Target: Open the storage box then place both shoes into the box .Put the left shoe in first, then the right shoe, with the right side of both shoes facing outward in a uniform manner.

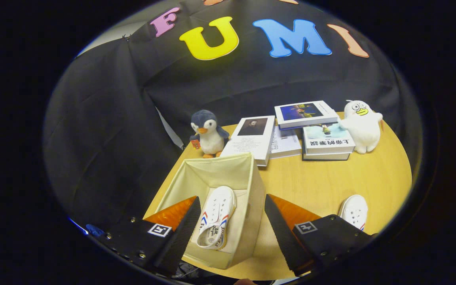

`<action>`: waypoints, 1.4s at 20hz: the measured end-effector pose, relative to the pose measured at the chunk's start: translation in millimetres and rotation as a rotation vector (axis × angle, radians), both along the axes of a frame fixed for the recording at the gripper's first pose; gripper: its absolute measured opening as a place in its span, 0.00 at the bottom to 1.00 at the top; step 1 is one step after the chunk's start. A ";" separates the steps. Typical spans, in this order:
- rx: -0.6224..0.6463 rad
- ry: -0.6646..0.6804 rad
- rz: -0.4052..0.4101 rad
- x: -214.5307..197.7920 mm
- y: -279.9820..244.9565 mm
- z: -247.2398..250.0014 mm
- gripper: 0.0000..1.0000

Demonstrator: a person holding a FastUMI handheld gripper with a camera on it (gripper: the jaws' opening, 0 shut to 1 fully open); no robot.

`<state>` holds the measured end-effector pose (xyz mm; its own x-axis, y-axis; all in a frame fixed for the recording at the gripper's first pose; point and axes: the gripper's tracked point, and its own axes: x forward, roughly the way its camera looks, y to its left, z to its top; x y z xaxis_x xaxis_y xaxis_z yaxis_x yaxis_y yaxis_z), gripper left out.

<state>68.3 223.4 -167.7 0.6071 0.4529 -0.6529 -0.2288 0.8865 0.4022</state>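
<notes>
Gripper view: fabric storage box (pixel 251 174) stands open on the round wooden table (pixel 331 182), one white canvas shoe (pixel 216 215) lying on its side inside. Gripper (pixel 232 229) hangs above the box with fingers spread wide, gripping nothing. Second white shoe (pixel 354 209) rests on the table just beyond the right finger. Judged step: first shoe placed; next move calls for shifting right, descending, and closing on that shoe.
</notes>
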 end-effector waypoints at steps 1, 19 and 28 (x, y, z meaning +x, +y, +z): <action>-0.010 0.007 -0.018 -1.2 -15.9 -1.7 0.98; -0.125 0.131 -0.295 -29.1 -225.7 -86.1 0.98; -0.199 0.278 -0.311 -57.3 -267.3 -149.3 0.98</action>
